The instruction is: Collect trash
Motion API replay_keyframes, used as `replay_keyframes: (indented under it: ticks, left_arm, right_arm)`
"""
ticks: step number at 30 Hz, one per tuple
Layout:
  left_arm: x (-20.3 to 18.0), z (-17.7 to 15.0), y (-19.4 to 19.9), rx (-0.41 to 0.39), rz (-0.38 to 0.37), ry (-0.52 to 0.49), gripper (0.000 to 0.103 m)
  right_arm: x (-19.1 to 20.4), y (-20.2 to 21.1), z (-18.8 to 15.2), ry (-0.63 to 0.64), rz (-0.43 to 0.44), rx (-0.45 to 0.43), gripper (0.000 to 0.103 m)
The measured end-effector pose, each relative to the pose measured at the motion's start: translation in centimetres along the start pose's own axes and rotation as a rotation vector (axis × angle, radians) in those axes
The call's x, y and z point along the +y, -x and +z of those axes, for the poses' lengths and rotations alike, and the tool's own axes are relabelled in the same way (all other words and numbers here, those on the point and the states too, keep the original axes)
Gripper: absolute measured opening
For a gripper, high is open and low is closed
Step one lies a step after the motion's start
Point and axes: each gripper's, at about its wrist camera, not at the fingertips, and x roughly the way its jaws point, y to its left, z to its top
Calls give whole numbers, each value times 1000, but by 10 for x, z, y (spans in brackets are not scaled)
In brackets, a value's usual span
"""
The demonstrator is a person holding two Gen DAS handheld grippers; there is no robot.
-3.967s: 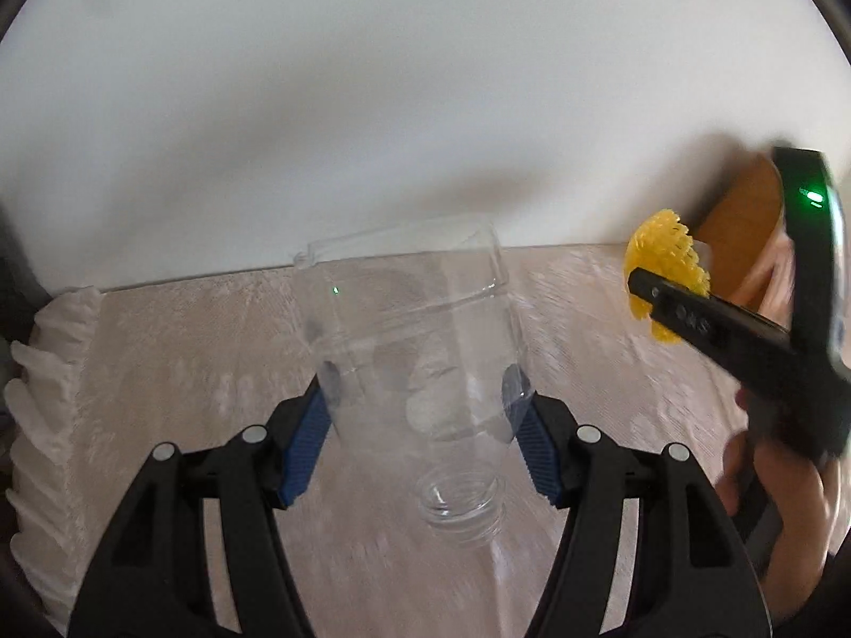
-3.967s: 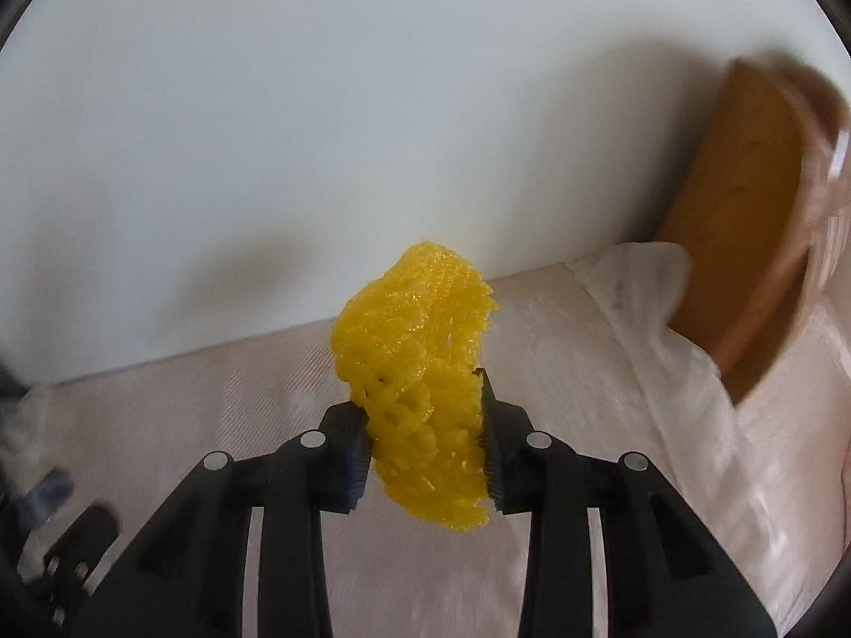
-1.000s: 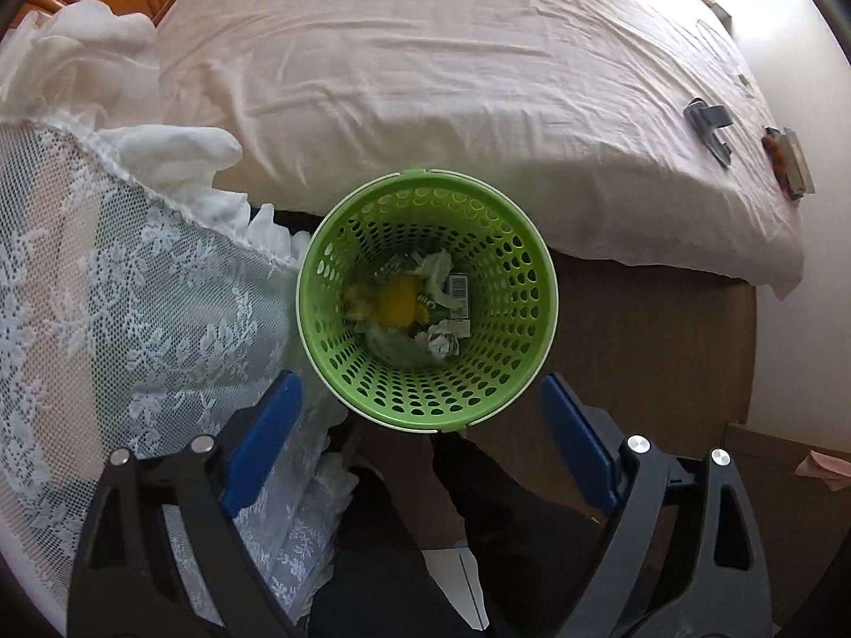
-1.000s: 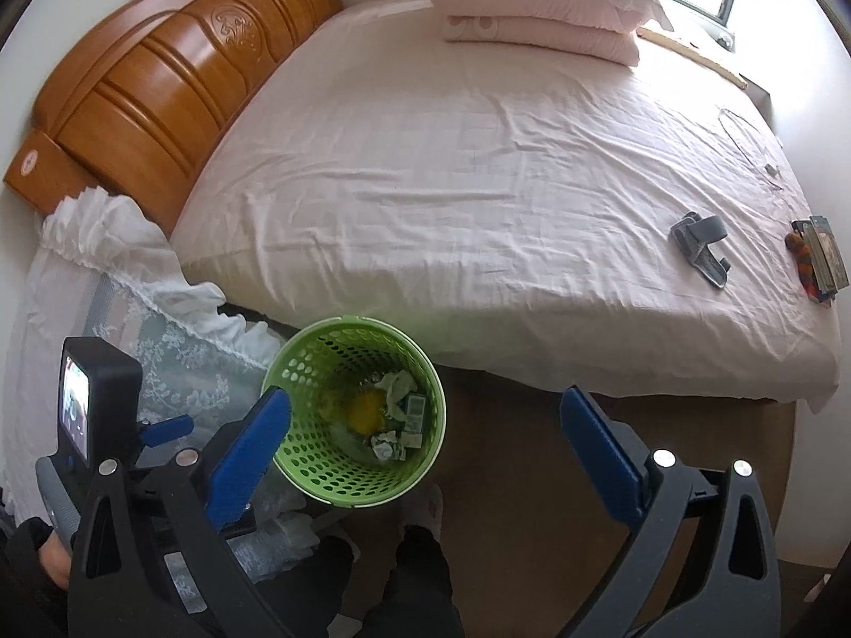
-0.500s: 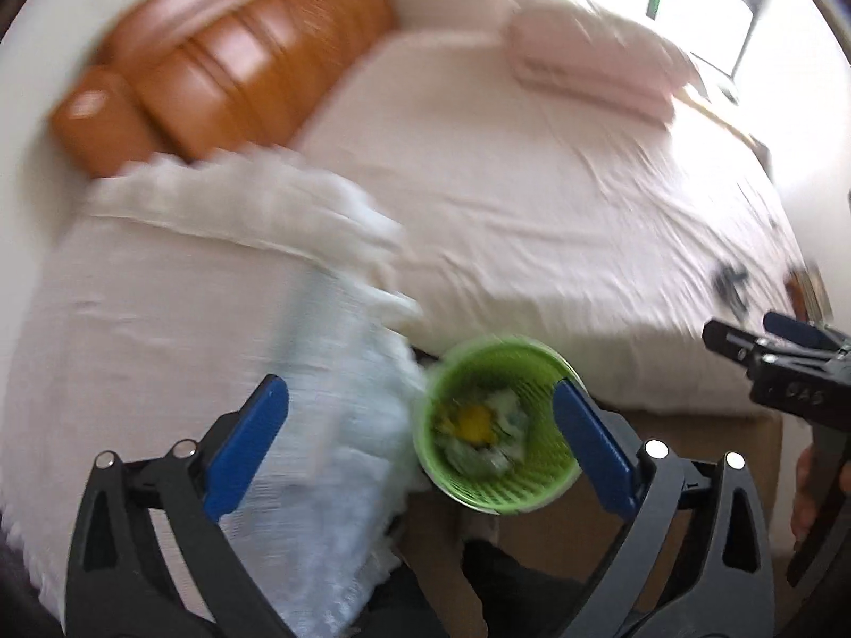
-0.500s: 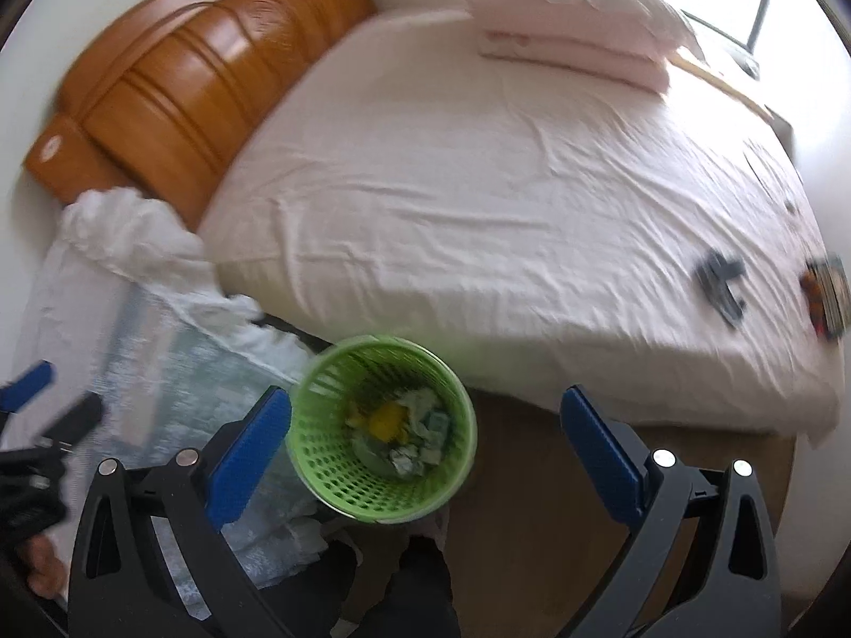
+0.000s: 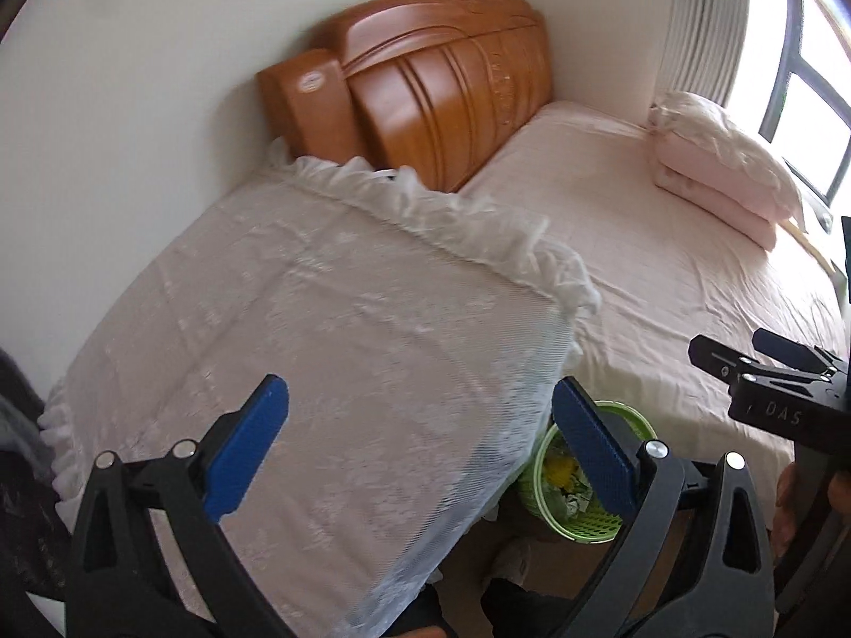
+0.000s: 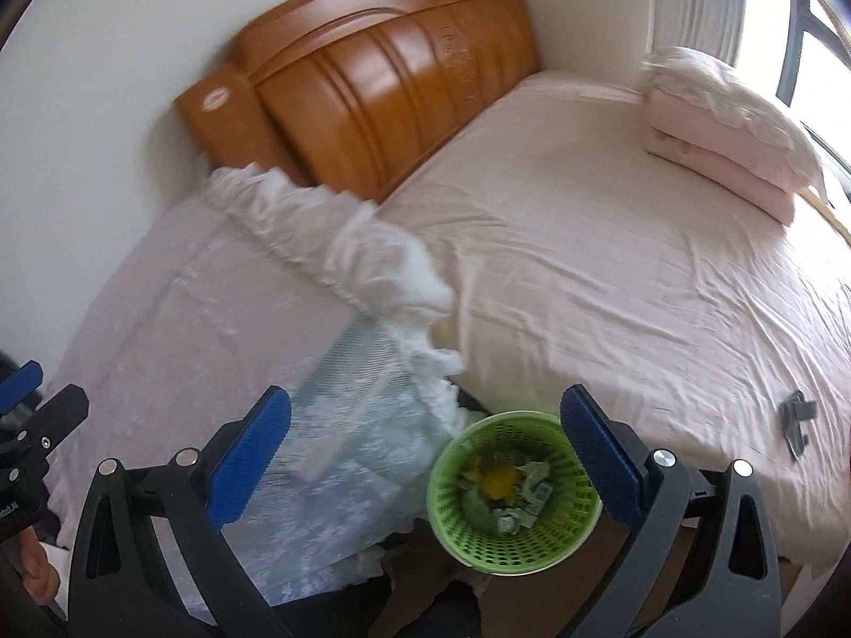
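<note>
Lace-covered table (image 7: 330, 319) beside pink bed (image 8: 611, 266) w/ wooden headboard (image 8: 372, 69).

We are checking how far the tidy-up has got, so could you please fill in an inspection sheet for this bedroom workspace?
Surface: lace cloth on the side table, nothing lying on it.
Job's things: green basket on the floor between table and bed, holding a yellow net and crumpled papers.
Clutter: small grey object on the bed; what it is cannot be told.
Grippers: left gripper open, nothing between its blue pads; right gripper open, nothing held.
Cables: nothing seen.
Surroundings: wooden headboard, folded pink bedding, window with curtain.
</note>
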Motion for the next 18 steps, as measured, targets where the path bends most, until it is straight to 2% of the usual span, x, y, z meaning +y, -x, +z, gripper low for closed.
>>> replay_keyframes:
  ticks: [4, 8, 10, 14, 18]
  left_arm:
    - [19, -1, 11, -16, 12, 48, 95]
    - [45, 11, 31, -89, 87, 87, 95]
    - [62, 20, 45, -140, 134, 114, 95]
    - [94, 35, 72, -210, 179, 189, 95]
    - [122, 39, 90, -246, 217, 243, 95]
  right_arm:
    - [26, 4, 9, 26, 35, -12, 101]
    - [56, 17, 28, 79, 63, -60, 101]
    - [75, 30, 44, 116, 87, -107, 101]
    - [112, 59, 69, 190, 133, -215, 101]
    - [142, 79, 82, 242, 176, -274, 101]
